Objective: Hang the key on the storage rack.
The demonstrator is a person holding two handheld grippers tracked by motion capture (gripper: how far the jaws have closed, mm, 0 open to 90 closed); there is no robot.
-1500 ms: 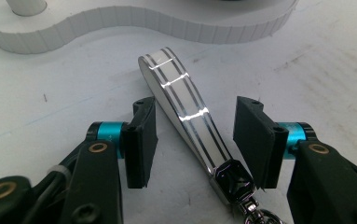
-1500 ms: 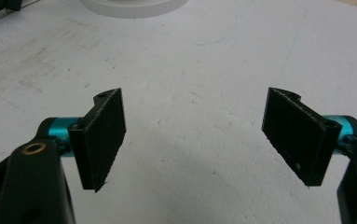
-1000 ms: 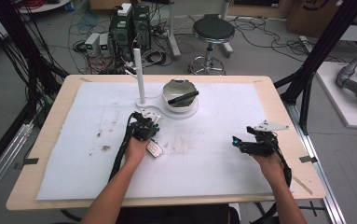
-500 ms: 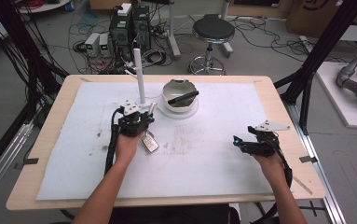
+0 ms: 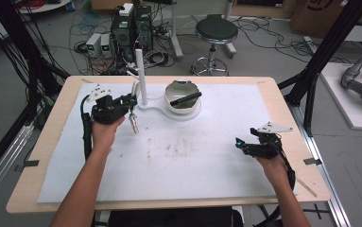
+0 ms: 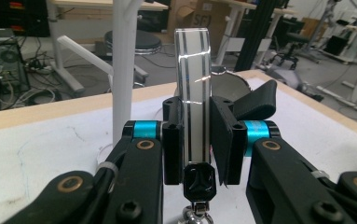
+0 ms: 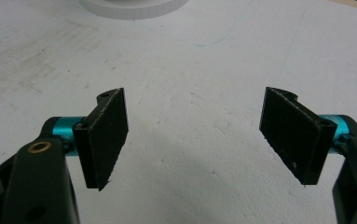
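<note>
My left gripper is shut on a flat white tag with dark stripes; the tag has a black clip and a metal ring at its lower end. In the high view the tag hangs below the jaws, just left of a white stand's upright post. The left gripper view shows the same post close behind my left gripper, with a short side arm branching from it. My right gripper hovers low over the white mat at the right, and in its own view the right gripper stands open, holding nothing.
A white bowl holding a black-handled tool sits on a round white base right of the post. A white mat covers the wooden table. The base's rim shows ahead of the right gripper. A stool and cables are beyond the far edge.
My left gripper has carried the striped tag away from me and leftward, up beside the white post. The right gripper has stayed in place, open.
</note>
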